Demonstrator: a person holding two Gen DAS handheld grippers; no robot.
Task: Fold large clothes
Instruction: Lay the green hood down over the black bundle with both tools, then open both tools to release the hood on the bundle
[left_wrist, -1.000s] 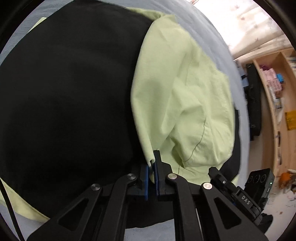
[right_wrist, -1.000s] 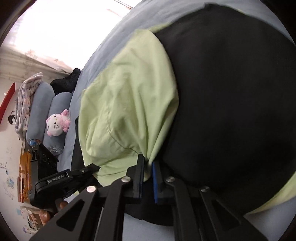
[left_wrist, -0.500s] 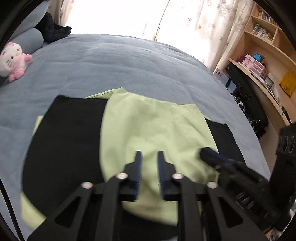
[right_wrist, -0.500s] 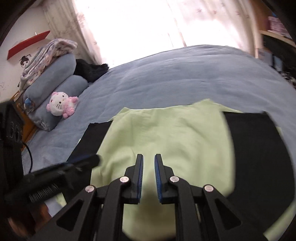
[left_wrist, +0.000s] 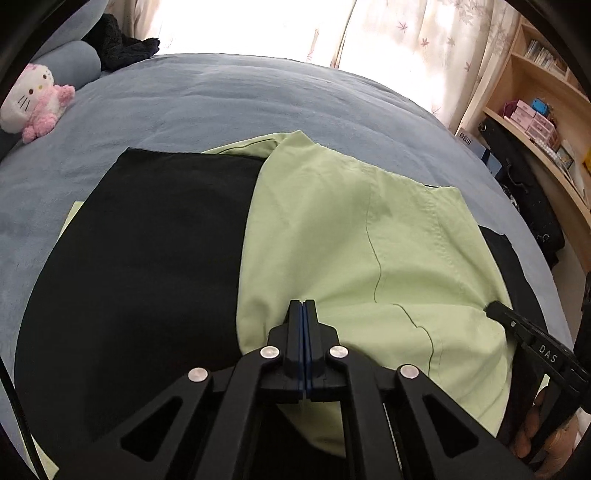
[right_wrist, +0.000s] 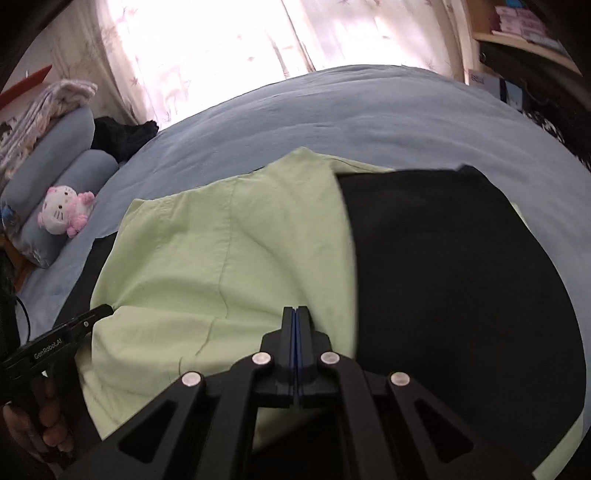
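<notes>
A large black and light-green garment lies spread on the blue-grey bed (left_wrist: 229, 103). Its green panel (left_wrist: 351, 236) is folded over the black part (left_wrist: 147, 258). My left gripper (left_wrist: 303, 304) hovers over the green panel's near edge, jaws closing fully, blue pads touching, nothing between them. In the right wrist view the green panel (right_wrist: 207, 258) lies on the left and the black part (right_wrist: 443, 277) on the right. My right gripper (right_wrist: 294, 310) stands over the seam between them, jaws likewise closing, pads together and empty. Each view shows the other gripper's tip at the frame's edge, held by a hand (right_wrist: 40, 424).
A white and pink plush cat (left_wrist: 33, 99) leans on blue bolster pillows (right_wrist: 74, 173) at the bed's far left, next to a dark heap of cloth (left_wrist: 122, 48). Wooden shelves (left_wrist: 535, 122) with boxes stand on the right. Curtains hang behind the bed.
Both grippers let go of the green edge they pinched, drew back and tilted up, opened briefly, then shut empty. The green panel now lies flat over the black.
</notes>
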